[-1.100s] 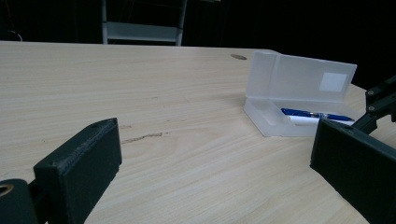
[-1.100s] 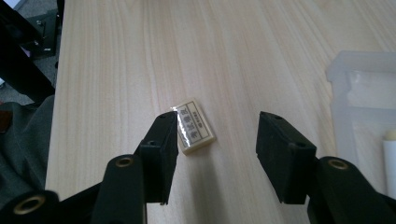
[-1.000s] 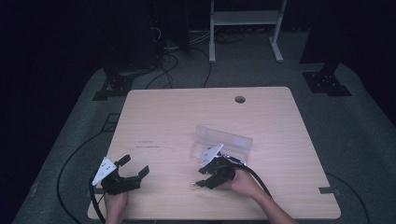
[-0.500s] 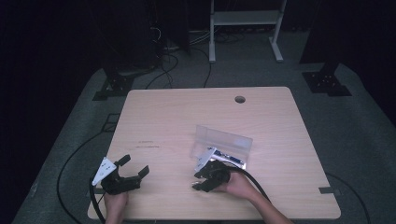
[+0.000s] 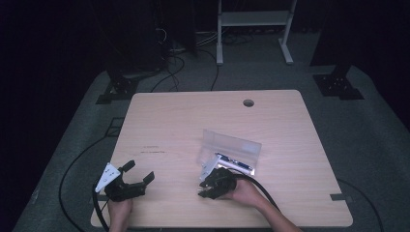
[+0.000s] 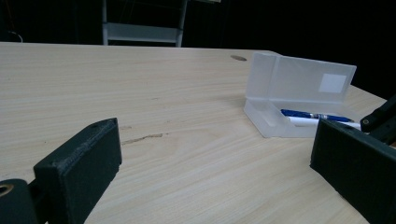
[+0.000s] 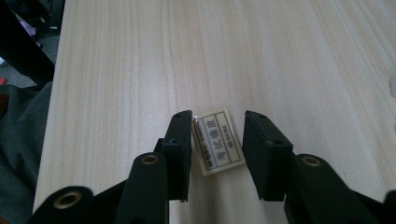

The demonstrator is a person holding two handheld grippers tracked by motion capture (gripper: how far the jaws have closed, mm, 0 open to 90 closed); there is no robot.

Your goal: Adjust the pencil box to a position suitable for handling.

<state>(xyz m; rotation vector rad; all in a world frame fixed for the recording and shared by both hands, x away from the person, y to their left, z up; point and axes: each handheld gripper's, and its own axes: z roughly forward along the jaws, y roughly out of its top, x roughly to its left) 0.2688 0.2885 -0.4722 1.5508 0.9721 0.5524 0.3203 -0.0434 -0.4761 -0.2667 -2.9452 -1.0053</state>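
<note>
A small white eraser [image 7: 218, 141] with a printed label lies flat on the wooden table [image 5: 193, 121] near its front edge. My right gripper [image 7: 218, 116] is open with its jaws on either side of the eraser; the left jaw is close against it and a gap remains on the right. In the high view the right gripper [image 5: 203, 189] points left, just in front of an open clear pencil case [image 5: 232, 152]. The case [image 6: 299, 100] holds a blue pen [image 6: 317, 115] and a white one. My left gripper [image 5: 139, 171] rests open at the front left with nothing between its jaws.
A round cable hole [image 5: 248, 103] sits near the table's far edge. Cables trail from both grippers over the front edge. A white metal frame [image 5: 254, 19] and black stands are on the floor beyond the table.
My right gripper has drawn back a little from the pencil case toward the front edge, uncovering the pens inside. The left gripper has stayed put.
</note>
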